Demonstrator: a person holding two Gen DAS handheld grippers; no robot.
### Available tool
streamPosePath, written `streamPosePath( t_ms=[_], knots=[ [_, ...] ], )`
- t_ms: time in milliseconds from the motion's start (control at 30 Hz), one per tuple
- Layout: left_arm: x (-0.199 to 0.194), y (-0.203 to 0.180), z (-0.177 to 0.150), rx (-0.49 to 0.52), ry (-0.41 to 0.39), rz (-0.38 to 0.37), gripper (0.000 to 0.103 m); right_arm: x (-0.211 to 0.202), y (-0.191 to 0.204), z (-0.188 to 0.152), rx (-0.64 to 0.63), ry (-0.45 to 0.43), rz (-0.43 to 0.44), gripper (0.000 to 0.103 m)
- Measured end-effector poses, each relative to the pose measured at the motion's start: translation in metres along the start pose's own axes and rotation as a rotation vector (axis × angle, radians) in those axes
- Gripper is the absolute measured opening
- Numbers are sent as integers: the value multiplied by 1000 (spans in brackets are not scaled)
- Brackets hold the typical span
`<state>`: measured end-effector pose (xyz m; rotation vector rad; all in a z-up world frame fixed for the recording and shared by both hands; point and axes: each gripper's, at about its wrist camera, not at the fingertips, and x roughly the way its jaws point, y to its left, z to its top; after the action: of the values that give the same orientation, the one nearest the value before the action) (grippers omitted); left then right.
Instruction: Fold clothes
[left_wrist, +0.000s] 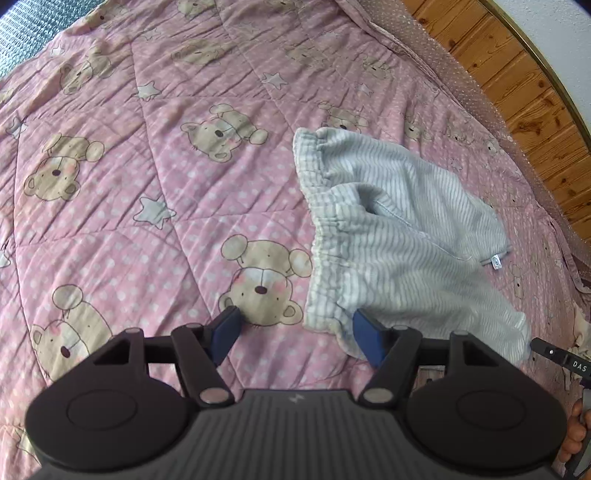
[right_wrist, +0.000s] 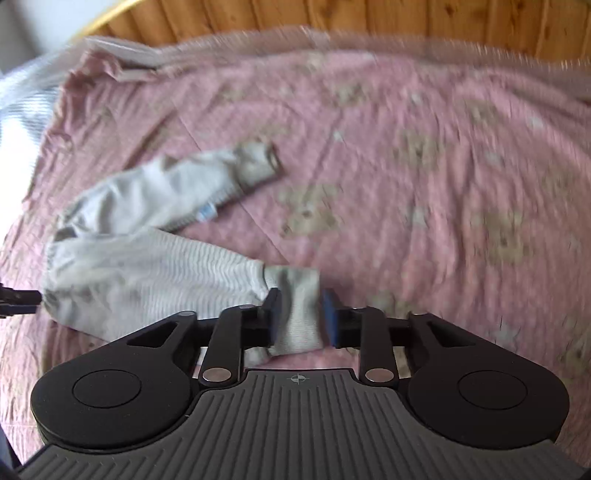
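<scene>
Grey striped trousers (left_wrist: 399, 236) were seen lying crumpled on the pink bear-print quilt (left_wrist: 155, 177) of the bed, legs spread apart. Left gripper (left_wrist: 295, 332) was held with fingers wide apart over the waistband end; one blue pad (left_wrist: 365, 332) was just touching the fabric edge, nothing clamped. Right gripper (right_wrist: 301, 317) was found with fingers part-closed around a ribbed leg cuff (right_wrist: 297, 306); cuff sat between the pads, but firm contact could not be confirmed, the view being blurred. Wood panelling (left_wrist: 517, 96) was visible behind the bed.
</scene>
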<state>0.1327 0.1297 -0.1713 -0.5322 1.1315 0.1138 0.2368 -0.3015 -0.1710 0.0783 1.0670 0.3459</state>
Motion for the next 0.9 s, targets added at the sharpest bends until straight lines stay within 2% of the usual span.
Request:
streamPosePath(
  t_ms=[67,100,133,167,200,233,267,333,433,567,700,767,800,833,867,900],
  knots=[
    [4,-8,1,18,-3,-13,70,2,-9,-4,76,0,40,49],
    [6,-12,1,28,-4,-11,70,2,-10,-6,102,-10,59,63],
    [8,-19,1,48,-13,6,70,4,-8,-9,111,-15,64,65],
    [10,-26,1,68,-22,24,65,7,-6,-11,106,-12,66,64],
    [12,-33,2,92,-23,50,49,13,-2,-14,86,0,65,61],
    [14,-39,2,112,-23,75,18,18,3,-16,62,8,57,56],
    [14,-41,2,103,-10,80,18,22,8,-17,35,13,41,55],
    [3,-41,1,103,-18,95,16,23,19,-15,-18,15,46,17],
    [-16,-25,-3,71,23,93,16,13,33,-11,-85,-6,111,17],
    [-8,-8,-8,78,95,107,17,8,44,-16,-142,34,91,17],
    [-4,-19,-10,168,82,148,22,19,34,-25,-116,86,50,17],
    [-15,-22,-12,213,63,146,24,16,34,-24,-117,91,27,19],
    [-23,-23,-13,230,45,137,25,14,34,-23,-115,90,7,31],
    [-31,-24,-14,246,25,126,27,9,34,-21,-113,77,-24,53],
    [-44,-25,-12,248,-21,104,31,0,36,-18,-116,40,-57,60],
    [-52,-27,-6,246,-59,82,35,-13,39,-14,-124,-15,-85,60]
  ],
)
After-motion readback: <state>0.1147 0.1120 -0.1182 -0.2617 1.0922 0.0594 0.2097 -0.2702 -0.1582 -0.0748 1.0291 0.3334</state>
